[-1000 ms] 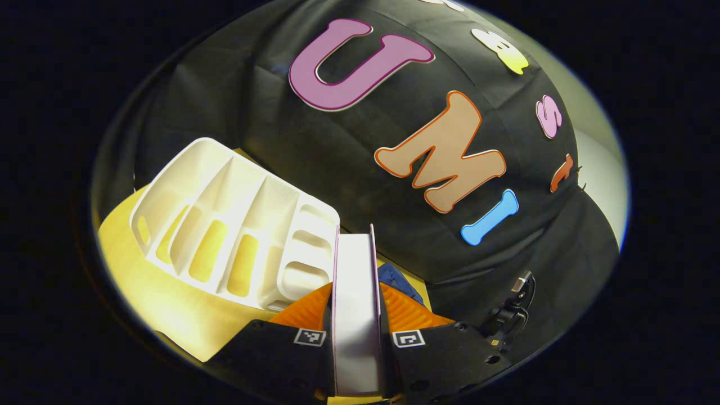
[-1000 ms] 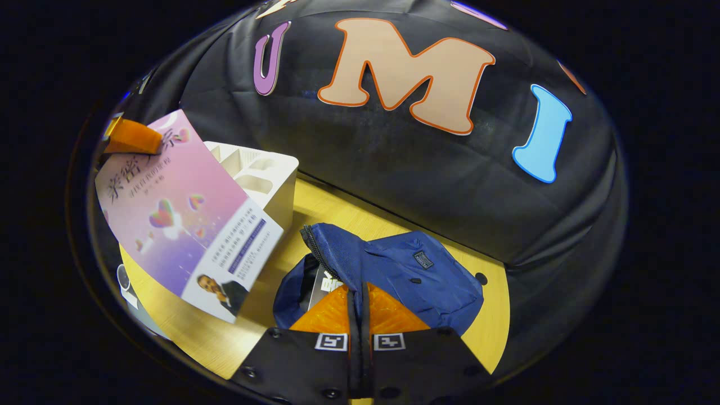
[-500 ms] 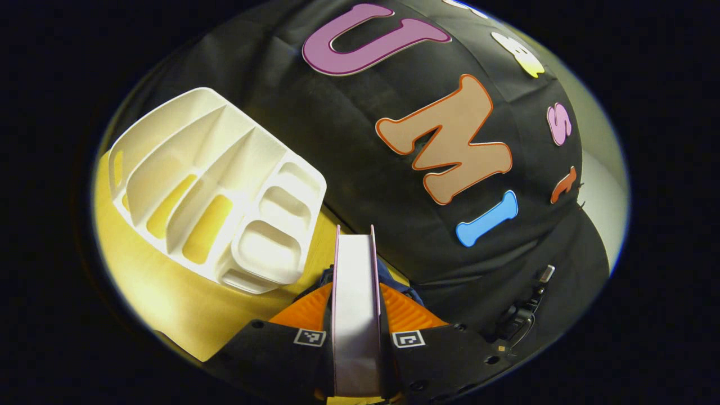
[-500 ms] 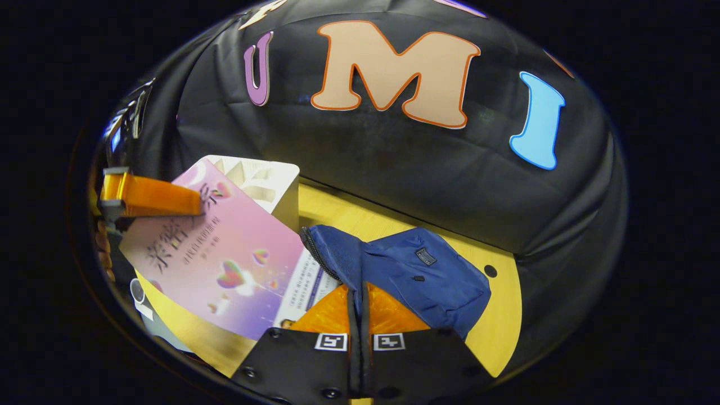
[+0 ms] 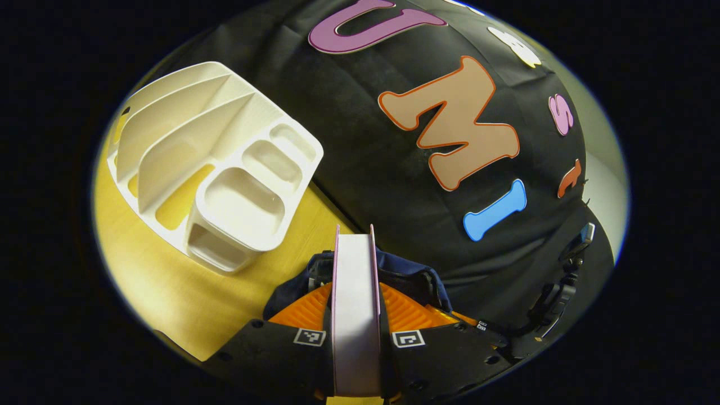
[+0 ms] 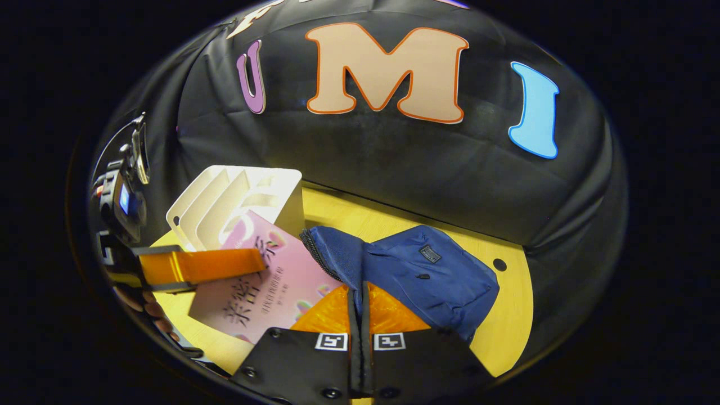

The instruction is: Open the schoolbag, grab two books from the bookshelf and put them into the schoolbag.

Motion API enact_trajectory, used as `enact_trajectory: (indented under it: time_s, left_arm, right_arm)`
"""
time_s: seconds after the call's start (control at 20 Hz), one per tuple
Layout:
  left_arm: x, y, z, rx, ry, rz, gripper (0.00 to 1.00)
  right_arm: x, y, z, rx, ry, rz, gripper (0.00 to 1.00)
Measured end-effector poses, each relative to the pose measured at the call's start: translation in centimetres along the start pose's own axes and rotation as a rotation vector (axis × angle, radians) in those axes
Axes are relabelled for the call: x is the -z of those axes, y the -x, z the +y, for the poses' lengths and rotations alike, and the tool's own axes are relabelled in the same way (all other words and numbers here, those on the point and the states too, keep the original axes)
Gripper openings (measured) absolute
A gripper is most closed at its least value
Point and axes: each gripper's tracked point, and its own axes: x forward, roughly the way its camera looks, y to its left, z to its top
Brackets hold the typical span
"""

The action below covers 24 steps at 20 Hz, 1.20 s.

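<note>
Black cloth wall [image 6: 405,169] behind a yellow wooden table [image 6: 509,315] — brightly lit.

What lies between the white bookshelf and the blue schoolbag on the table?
In the right gripper view, the pink book held by the left gripper fills the stretch between the bookshelf and the schoolbag, above the table.

The room is dim. Warm light makes the yellow table [image 5: 169,281] shine and the white bookshelf [image 5: 225,163] glow. Edges bend round and go dark. Both pictures look sharp.
</note>
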Motion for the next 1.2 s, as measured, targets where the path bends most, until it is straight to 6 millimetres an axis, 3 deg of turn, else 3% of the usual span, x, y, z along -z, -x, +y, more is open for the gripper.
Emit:
enact_trajectory:
  time_s: [0.45,0.75,0.95,1.1,1.2]
  left_arm:
    - [3.3,-3.8,-0.3,0.02,0.097,-0.039,0.3]
    - [7.0,-6.8,-0.5,0.024,0.127,0.008,0.31]
    - [8.2,-8.4,-0.4,0.025,0.128,0.041,0.31]
    - [8.7,-8.1,0.9,-0.019,0.024,0.084,0.44]
    - [8.8,-7.4,2.1,-0.058,-0.07,0.09,0.68]
  right_arm:
    - [-0.1,0.6,0.7,-0.029,0.027,-0.01,0.03]
    - [0.1,0.9,2.1,-0.046,0.091,-0.018,0.03]
    - [0.3,1.0,1.7,-0.044,0.091,-0.02,0.03]
    - [0.4,0.9,1.3,-0.044,0.068,-0.021,0.03]
    - [0.3,0.8,1.1,-0.032,0.066,-0.025,0.03]
